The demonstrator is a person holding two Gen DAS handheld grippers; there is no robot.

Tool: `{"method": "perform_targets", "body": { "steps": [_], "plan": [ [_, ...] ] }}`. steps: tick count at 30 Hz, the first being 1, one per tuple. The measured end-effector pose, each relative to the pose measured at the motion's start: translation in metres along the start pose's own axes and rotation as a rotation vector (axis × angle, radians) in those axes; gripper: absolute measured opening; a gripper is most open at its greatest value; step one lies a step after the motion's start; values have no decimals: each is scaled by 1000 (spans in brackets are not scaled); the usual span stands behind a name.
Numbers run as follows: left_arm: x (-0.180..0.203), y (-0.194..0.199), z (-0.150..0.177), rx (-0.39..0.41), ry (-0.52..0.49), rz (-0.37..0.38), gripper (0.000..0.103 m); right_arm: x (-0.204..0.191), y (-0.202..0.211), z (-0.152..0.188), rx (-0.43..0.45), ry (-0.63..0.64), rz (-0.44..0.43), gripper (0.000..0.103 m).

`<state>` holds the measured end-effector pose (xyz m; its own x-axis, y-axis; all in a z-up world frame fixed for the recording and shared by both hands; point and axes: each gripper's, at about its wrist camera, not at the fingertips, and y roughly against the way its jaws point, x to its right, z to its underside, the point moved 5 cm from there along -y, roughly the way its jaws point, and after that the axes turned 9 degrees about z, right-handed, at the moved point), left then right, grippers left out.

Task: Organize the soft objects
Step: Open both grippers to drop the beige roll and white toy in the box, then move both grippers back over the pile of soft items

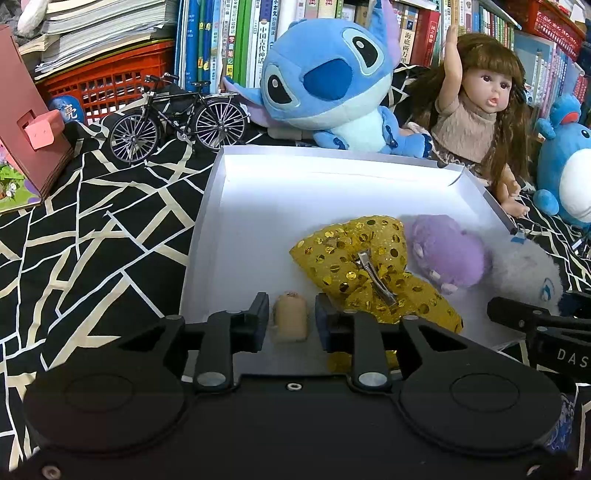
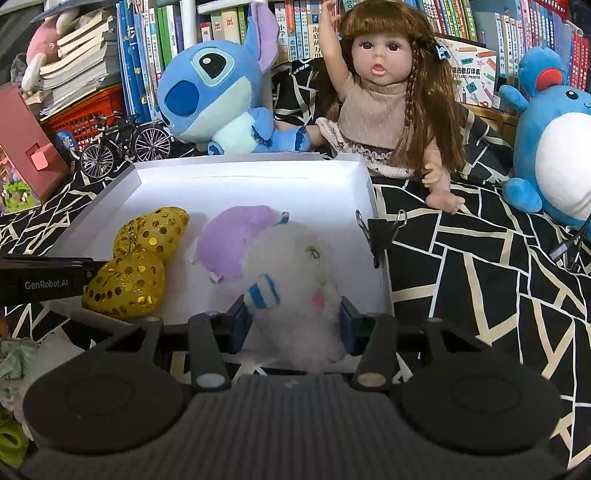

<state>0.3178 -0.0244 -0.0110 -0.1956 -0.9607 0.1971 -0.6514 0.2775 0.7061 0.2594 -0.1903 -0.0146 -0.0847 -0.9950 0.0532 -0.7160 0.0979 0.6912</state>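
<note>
Right claw (image 2: 291,319) pinches the white plush (image 2: 295,280) low inside the white box (image 2: 251,181); left claw (image 1: 291,317) stands spread around a small tan toy (image 1: 290,321). Beyond lie the gold bow (image 1: 373,266) and purple plush (image 1: 447,251). Lifting could drag the purple one along, since they touch.

A black cloth (image 1: 92,236) with pale cracked lines covers the surface. Behind it, a bookshelf (image 1: 236,33) packed with upright books spans the back, with a red plastic crate (image 1: 107,81) under stacked paperbacks at left.
</note>
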Motion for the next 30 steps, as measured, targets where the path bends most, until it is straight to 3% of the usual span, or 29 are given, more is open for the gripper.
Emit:
{"method": "perform_targets", "body": {
  "steps": [9, 20, 30],
  "plan": [
    [0, 8, 1, 15, -3, -1, 44, 0, 7, -2, 13, 3, 7, 56],
    [10, 29, -1, 45, -23, 9, 51, -1, 26, -7, 51, 15, 11, 67],
    [23, 62, 2, 95, -59, 26, 59, -3, 54, -7, 94, 23, -10, 68]
  ]
}}
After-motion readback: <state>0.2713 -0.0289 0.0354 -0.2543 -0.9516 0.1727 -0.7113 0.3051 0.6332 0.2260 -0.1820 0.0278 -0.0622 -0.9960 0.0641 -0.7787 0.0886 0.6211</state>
